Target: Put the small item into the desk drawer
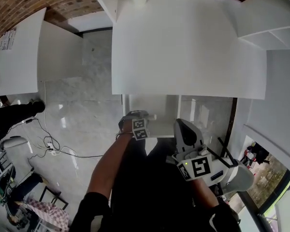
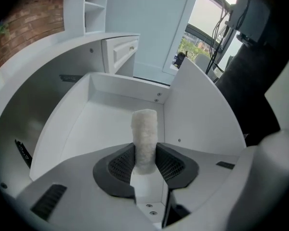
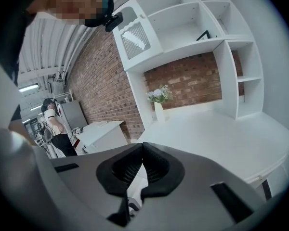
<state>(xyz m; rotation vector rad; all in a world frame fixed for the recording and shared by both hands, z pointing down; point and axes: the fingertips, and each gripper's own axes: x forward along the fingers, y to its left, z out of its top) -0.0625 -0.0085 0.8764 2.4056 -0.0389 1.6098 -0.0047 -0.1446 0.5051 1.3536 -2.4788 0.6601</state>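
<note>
The small item (image 2: pixel 144 137), a white fuzzy cylinder, stands upright between the dark pads of my left gripper (image 2: pixel 144 149), which is shut on its lower part. Behind it lies the open white desk drawer (image 2: pixel 101 117), its inside bare. In the head view the left gripper (image 1: pixel 134 117) reaches into that drawer (image 1: pixel 157 114) under the desk's front edge, and the item is hidden there. My right gripper (image 1: pixel 184 129) hangs nearer my body, to the right of the drawer. In its own view the right gripper (image 3: pixel 141 146) has its tips touching, with nothing between them.
The white desk top (image 1: pixel 183 47) spreads above the drawer, with white shelves (image 3: pixel 202 28) and a vase of flowers (image 3: pixel 159 109) at the back. A second drawer front with a knob (image 2: pixel 123 49) is further along. Cables (image 1: pixel 48 146) lie on the floor at left. A person (image 3: pixel 55 126) stands far off.
</note>
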